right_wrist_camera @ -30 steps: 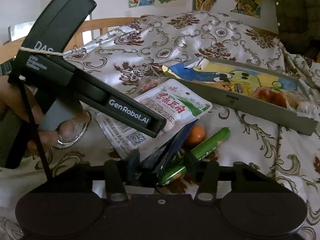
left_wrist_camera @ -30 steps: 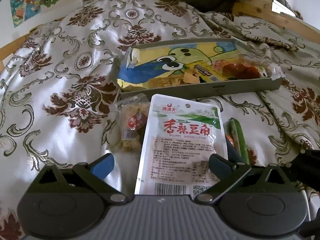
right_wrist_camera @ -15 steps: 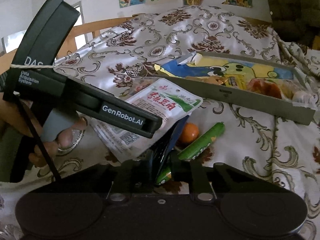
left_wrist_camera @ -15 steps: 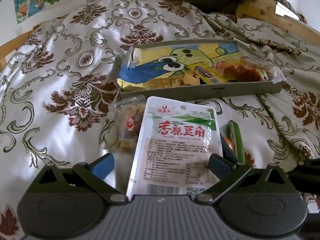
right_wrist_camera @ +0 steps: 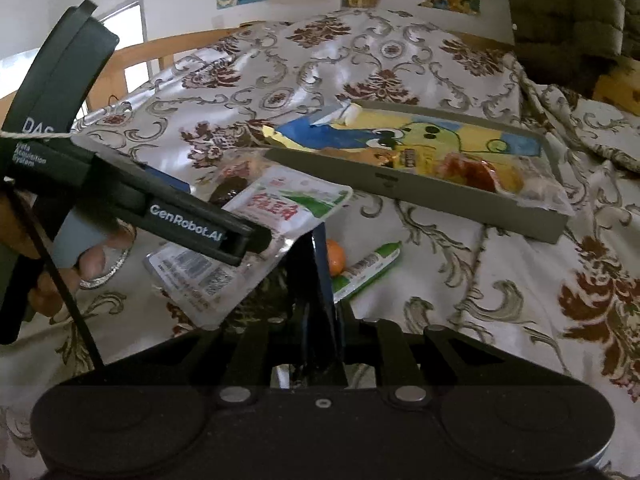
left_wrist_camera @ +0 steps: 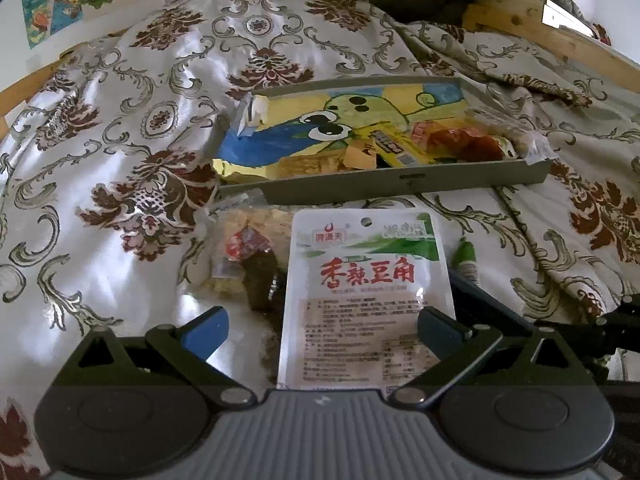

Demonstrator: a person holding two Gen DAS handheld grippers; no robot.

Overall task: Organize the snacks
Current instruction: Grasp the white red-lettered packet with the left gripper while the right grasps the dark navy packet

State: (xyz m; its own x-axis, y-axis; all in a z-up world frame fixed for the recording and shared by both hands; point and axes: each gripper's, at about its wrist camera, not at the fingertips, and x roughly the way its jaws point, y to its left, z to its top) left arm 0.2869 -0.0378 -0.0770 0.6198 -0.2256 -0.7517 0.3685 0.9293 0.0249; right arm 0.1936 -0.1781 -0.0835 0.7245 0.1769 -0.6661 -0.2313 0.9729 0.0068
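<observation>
A white snack packet (left_wrist_camera: 368, 280) with red lettering hangs tilted above the bedspread, just in front of the grey tray (left_wrist_camera: 400, 186). My right gripper (right_wrist_camera: 314, 248) is shut on the right edge of that packet (right_wrist_camera: 280, 216). My left gripper (left_wrist_camera: 320, 330) stands wide open, the packet's lower part between its blue pads (left_wrist_camera: 204, 332) without touching them. One left finger (right_wrist_camera: 192, 228) crosses over the packet in the right wrist view. A green sausage stick (right_wrist_camera: 368, 268) and a small orange snack (right_wrist_camera: 335, 256) lie just beyond my right fingertips.
The tray (right_wrist_camera: 400, 188) holds a yellow-and-blue cartoon bag (left_wrist_camera: 320, 132) and red-wrapped snacks (left_wrist_camera: 460, 140). A clear packet with a red label (left_wrist_camera: 240, 248) lies left of the white one. A hand (right_wrist_camera: 92, 260) holds the left gripper. A wooden bed frame (left_wrist_camera: 560, 36) borders the floral bedspread.
My right gripper's jaws came together on the white packet's edge. The packet rose off the bedspread and stands more upright. The left gripper stayed open and in place.
</observation>
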